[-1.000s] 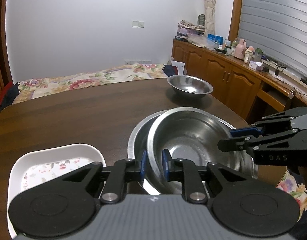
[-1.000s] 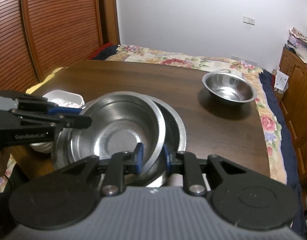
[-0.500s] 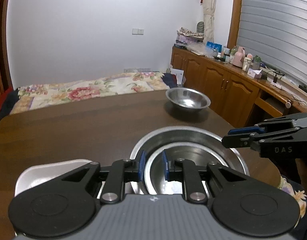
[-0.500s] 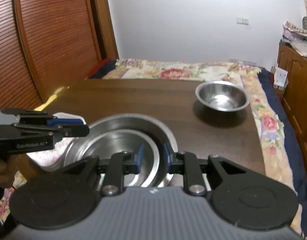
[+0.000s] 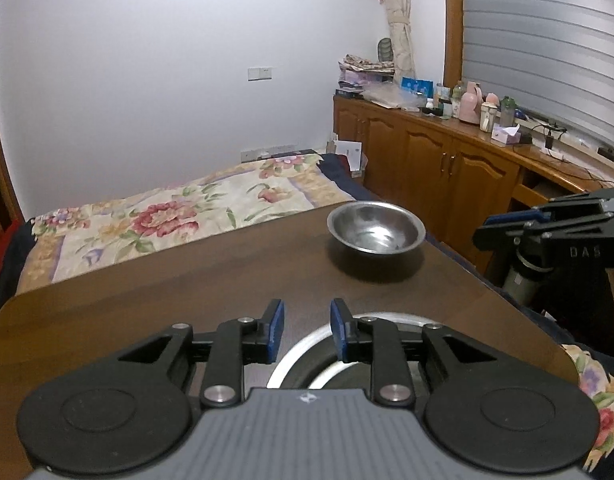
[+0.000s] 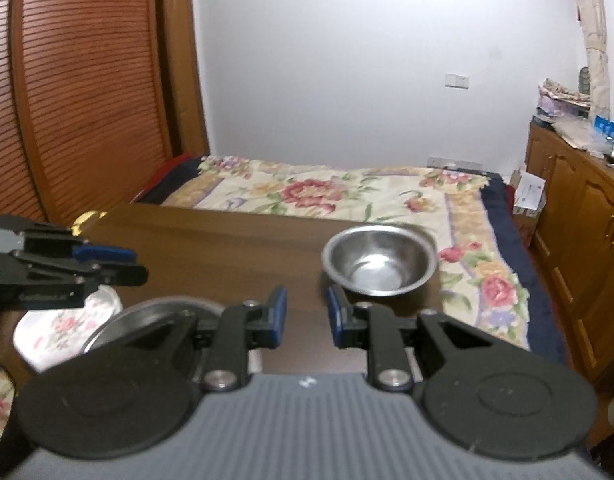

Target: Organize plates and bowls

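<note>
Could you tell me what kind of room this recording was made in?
Most likely a bedroom at home: a bed with a floral cover lies beyond the wooden table, and wooden cabinets carry bottles and papers.

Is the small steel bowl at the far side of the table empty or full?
Empty: the small steel bowl stands upright, its shiny bare bottom showing.

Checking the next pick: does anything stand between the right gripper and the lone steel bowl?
Nothing visible does. Only bare table lies between the open right gripper and the steel bowl.
</note>
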`<state>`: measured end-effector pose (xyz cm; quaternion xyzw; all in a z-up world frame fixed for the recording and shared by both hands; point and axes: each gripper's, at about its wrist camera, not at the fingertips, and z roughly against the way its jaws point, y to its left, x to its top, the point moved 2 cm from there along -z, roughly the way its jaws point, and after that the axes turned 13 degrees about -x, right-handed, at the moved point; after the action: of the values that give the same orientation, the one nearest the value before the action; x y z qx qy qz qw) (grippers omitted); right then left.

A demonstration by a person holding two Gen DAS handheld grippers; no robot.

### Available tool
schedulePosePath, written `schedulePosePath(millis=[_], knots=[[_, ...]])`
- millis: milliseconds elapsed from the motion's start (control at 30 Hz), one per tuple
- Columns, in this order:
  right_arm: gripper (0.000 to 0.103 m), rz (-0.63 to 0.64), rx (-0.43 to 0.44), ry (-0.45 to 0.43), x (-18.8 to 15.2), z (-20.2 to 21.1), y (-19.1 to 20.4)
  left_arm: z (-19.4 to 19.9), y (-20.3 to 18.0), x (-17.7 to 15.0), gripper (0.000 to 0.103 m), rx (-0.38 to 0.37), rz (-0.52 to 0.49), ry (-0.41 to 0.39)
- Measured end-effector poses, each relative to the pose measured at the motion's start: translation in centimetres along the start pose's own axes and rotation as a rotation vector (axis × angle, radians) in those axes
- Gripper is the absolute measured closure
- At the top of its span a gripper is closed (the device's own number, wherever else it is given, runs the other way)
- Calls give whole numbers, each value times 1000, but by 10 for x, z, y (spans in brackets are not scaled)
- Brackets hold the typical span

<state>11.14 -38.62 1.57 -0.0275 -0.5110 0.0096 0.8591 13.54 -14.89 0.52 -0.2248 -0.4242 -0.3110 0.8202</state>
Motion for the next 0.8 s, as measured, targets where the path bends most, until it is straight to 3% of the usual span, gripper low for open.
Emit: schedulePosePath(millis=[100,200,300,800], knots=[[78,-7,-14,-7,6,-11,-12,-9,2,12,67,-1,-12,1],[64,-10,-33,-18,10,-23,-21,-18,5,22,56,-3,-18,-2],[62,-20,-44,-11,10,-40,-32,-29,9,30,50,-14,-5,1],[60,-121,-50,56,-4,-105,-65,-93,28,59,48,-66,32,31]])
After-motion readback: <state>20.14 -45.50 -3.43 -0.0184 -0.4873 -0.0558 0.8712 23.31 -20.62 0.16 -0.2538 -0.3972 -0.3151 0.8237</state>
